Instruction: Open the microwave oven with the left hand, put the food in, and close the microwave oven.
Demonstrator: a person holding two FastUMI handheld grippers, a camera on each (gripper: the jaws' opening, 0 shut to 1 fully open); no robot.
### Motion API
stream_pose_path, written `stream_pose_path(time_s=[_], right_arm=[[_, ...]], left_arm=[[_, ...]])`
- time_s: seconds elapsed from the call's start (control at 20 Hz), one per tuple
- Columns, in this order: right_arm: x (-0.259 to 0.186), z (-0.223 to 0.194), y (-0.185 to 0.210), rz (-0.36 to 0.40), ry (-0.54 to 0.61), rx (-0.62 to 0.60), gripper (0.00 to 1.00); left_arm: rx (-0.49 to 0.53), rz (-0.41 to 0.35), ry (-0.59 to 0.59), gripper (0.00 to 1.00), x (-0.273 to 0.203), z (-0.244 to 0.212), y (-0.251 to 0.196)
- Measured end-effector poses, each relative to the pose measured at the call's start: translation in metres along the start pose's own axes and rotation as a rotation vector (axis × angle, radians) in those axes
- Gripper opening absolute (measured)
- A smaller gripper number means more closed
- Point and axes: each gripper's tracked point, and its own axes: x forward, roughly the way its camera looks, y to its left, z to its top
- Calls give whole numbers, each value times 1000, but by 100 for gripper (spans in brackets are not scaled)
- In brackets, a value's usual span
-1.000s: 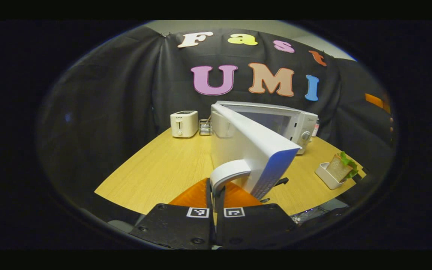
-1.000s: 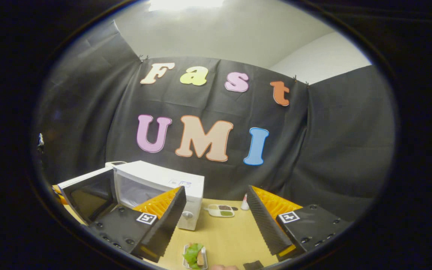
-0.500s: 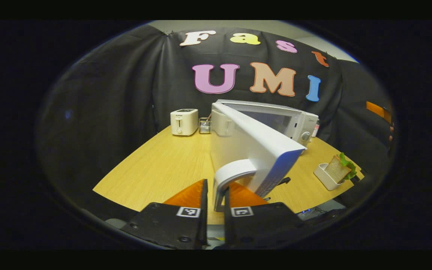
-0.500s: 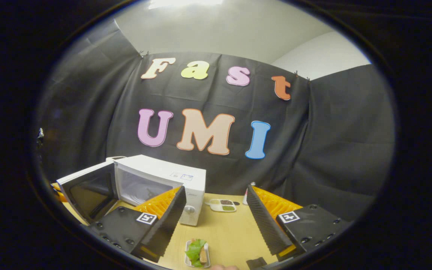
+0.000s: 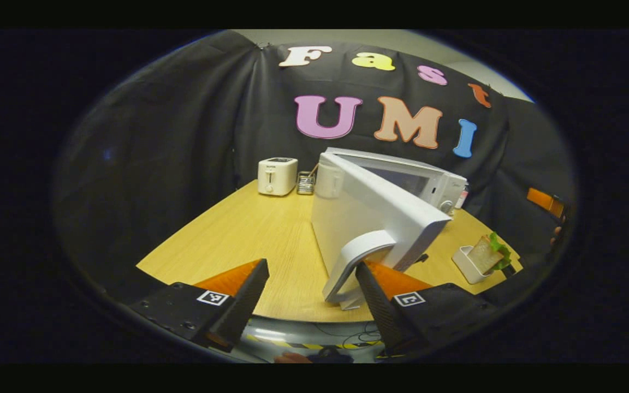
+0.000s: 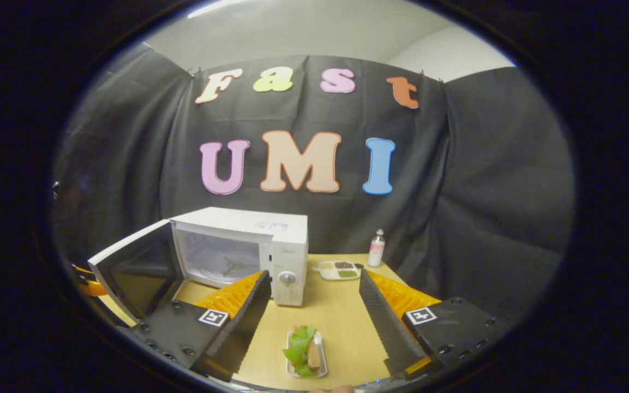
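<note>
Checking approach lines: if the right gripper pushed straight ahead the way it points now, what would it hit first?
Probably the sandwich tray on the table, lying low between the open right gripper fingers; depth is unclear.

No legible text, brand or number was found on the microwave oven (image 6: 271, 245); a small mark on its control panel and a pale sticker on its top are too blurred to read. The toaster (image 5: 277, 176) at 11 o'clock carries a tiny, unreadable marking.
</note>
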Motion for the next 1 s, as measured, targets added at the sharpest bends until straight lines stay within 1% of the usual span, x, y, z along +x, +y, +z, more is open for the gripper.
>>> stream_pose_path(time_s=[0.15, 0.2, 0.25, 0.45, 0.5, 0.55, 0.6, 0.7, 0.75, 0.8, 0.85, 0.95, 1.0], right_arm=[[6, -29, 5, 11, 54, -26, 97], [7, -44, 8, 18, 78, -35, 98], [8, -55, 10, 27, 98, -43, 98], [19, -96, 11, 40, 167, -92, 98], [22, -108, 11, 43, 189, -96, 100], [24, -118, 11, 45, 213, -94, 99], [25, -127, 9, 43, 229, -89, 100], [27, -146, 8, 36, 271, -88, 99], [27, -154, 8, 35, 292, -92, 99], [30, -162, 10, 34, 303, -98, 98], [32, -167, 10, 32, 310, -103, 100], [37, -185, 11, 36, 351, -104, 100], [37, -195, 12, 37, 374, -95, 93]], left_arm=[[-7, -23, -32, 95, -18, 14, -1], [-10, -35, -38, 94, -25, 21, -3], [-6, -36, -65, 94, -32, 30, -2], [40, -9, -211, 95, -57, 89, 1], [58, -7, -256, 94, -63, 106, -1], [77, -11, -290, 92, -67, 120, -6], [93, -15, -321, 97, -72, 135, -10], [119, -14, -346, 96, -73, 150, -15], [123, -6, -369, 94, -77, 159, -15], [121, -3, -397, 94, -82, 169, -16], [119, -3, -416, 94, -85, 175, -19], [137, -4, -427, 94, -85, 180, -25], [154, -9, -437, 94, -86, 185, -28]])
